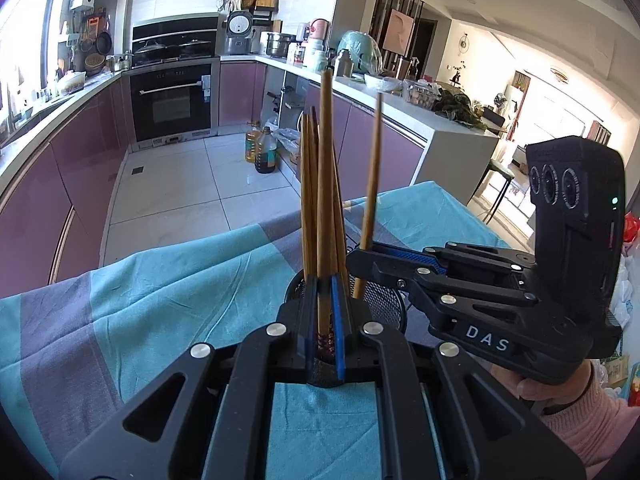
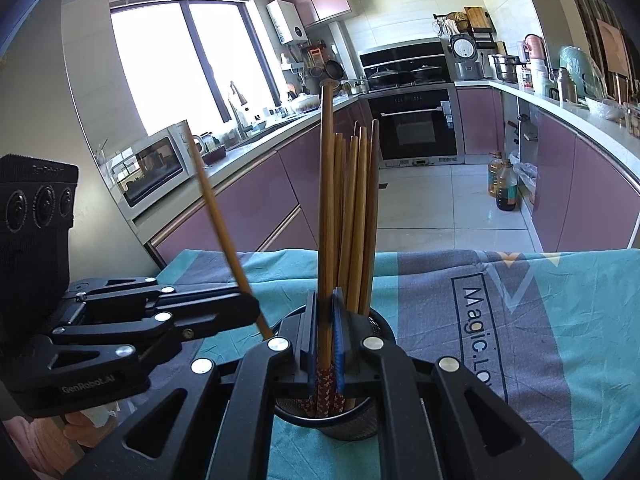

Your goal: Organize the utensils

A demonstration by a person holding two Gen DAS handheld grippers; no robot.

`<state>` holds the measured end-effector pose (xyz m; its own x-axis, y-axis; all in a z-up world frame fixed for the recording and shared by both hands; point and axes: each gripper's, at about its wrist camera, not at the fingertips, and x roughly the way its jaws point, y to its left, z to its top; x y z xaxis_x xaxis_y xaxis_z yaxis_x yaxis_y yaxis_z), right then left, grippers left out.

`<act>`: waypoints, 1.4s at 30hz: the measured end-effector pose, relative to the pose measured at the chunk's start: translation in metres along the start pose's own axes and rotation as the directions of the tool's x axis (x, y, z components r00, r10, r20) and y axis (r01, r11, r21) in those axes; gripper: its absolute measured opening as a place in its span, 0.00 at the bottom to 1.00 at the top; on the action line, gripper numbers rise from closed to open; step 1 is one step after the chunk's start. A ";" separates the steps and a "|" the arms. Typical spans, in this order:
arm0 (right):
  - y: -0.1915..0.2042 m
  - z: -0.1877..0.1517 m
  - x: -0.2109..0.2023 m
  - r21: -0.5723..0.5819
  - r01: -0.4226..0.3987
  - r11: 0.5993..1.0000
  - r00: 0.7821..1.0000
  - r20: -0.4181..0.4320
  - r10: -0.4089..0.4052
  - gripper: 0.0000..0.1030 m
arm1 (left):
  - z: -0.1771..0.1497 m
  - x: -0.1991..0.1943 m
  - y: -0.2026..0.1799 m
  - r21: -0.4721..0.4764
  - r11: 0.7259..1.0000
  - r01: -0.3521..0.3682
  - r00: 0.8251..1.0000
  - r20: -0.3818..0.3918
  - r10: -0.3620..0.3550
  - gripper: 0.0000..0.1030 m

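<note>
We have both tongs clamped shut, each pinching one chopstick upright. The left tongs (image 1: 325, 328) grip a chopstick (image 1: 325, 184) by its patterned lower end, and in the right wrist view the same tongs (image 2: 256, 312) come in from the left with their stick leaning. The right tongs (image 2: 325, 344) squeeze a second chopstick (image 2: 327, 208), which from the left wrist view (image 1: 370, 184) reads as tilted, its lower end reaching down at the holder's rim.

The black mesh holder (image 2: 360, 428) stands on the cloth-covered desk (image 1: 160, 300), near its far edge, already packed with a bundle of chopsticks (image 2: 358, 216) standing on end.

Risks, as we judge them:
- The two tongs sit just beside each other over one small opening, so they can bump and knock a stick askew.
- A tilted stick can catch the rim or jam against the bundle and fail to drop in.
- The holder looks light, so a sideways push on the bundle may tip it or slide it on the cloth towards the edge.
- Letting go too high, a stick can bounce out onto the floor.

In the way: the standing bundle fills much of the cup. Around us is kitchen clutter, an oven (image 1: 172, 100) and oil bottles (image 1: 264, 152) on the floor, all well apart from the work.
</note>
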<state>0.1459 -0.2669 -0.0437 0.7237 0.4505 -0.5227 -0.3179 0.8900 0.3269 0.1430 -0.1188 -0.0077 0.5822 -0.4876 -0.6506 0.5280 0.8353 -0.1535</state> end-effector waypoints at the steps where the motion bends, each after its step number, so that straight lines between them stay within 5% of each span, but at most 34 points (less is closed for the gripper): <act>1: 0.000 0.000 -0.001 0.005 -0.002 1.000 1.000 0.000 0.002 0.08 | 0.000 0.003 0.001 -0.002 1.000 0.000 1.000 -0.005 0.000 0.08; 8: -0.001 -0.003 -0.007 0.014 -0.005 1.000 1.000 0.011 0.005 0.17 | -0.009 0.007 0.011 -0.035 0.999 0.004 1.000 0.007 -0.004 0.11; 13: 0.003 -0.011 -0.015 0.005 0.001 1.000 1.000 0.031 -0.001 0.42 | -0.021 -0.003 0.022 -0.072 0.997 -0.026 0.997 0.070 0.031 0.36; 15: 0.008 -0.016 -0.022 -0.012 0.020 1.000 0.998 0.051 -0.019 0.60 | -0.028 -0.010 0.027 -0.089 0.994 -0.059 0.993 0.100 0.068 0.48; 23: 0.022 -0.035 -0.044 -0.063 0.100 0.993 0.986 0.138 -0.091 0.93 | -0.058 -0.054 0.046 -0.181 0.960 -0.213 0.939 0.233 0.252 0.91; 37: 0.042 -0.058 -0.068 -0.101 0.190 0.976 0.956 0.244 -0.161 0.94 | -0.110 -0.123 0.051 -0.246 0.907 -0.342 0.842 0.348 0.412 0.94; 42: 0.047 -0.063 -0.077 -0.100 0.212 0.972 0.943 0.283 -0.176 0.94 | -0.113 -0.136 0.043 -0.246 0.896 -0.370 0.820 0.368 0.439 0.94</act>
<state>0.0366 -0.2555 -0.0382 0.9117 0.2482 -0.3276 -0.2172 0.9676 0.1287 0.0169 0.0123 -0.0103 0.9364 -0.1263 -0.3273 0.1058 0.9912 -0.0796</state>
